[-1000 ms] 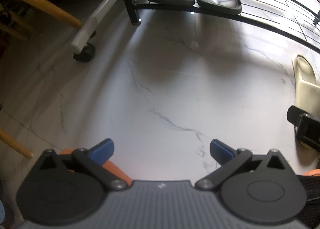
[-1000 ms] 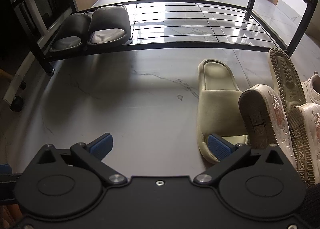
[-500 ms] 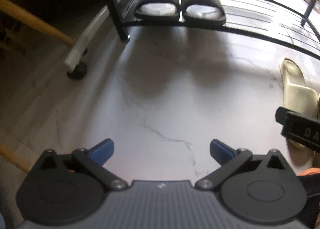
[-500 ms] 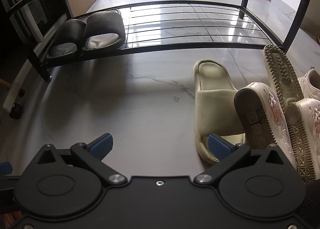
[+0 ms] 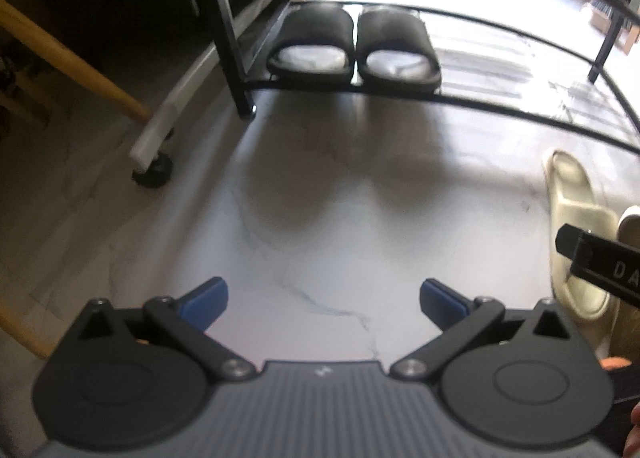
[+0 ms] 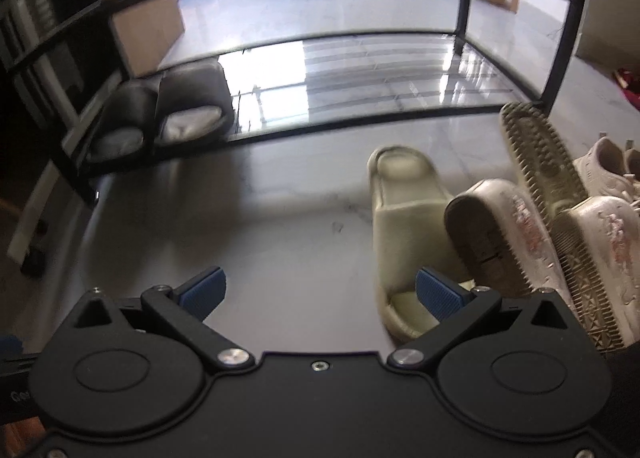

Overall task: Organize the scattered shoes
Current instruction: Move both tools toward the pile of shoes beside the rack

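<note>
A pair of black slides [image 5: 354, 45] sits side by side at the left end of the black wire shoe rack [image 5: 520, 109]; they also show in the right wrist view [image 6: 168, 119]. A cream slide [image 6: 404, 217] lies on the marble floor in front of the rack, also seen in the left wrist view [image 5: 576, 217]. Right of it, pink-white floral shoes [image 6: 508, 234] lie on their sides with soles showing. My left gripper [image 5: 324, 298] is open and empty over bare floor. My right gripper [image 6: 320, 290] is open and empty, its right fingertip beside the cream slide's heel.
White sneakers [image 6: 612, 165] lie at the far right. A wooden chair leg [image 5: 72, 61] and a white bar on a black caster [image 5: 154, 173] stand left of the rack. A cardboard box [image 6: 140, 17] stands behind the rack.
Both grippers have pulled back and tilted up, so the rack and black slides sit lower and farther in view. Both stay open and empty.
</note>
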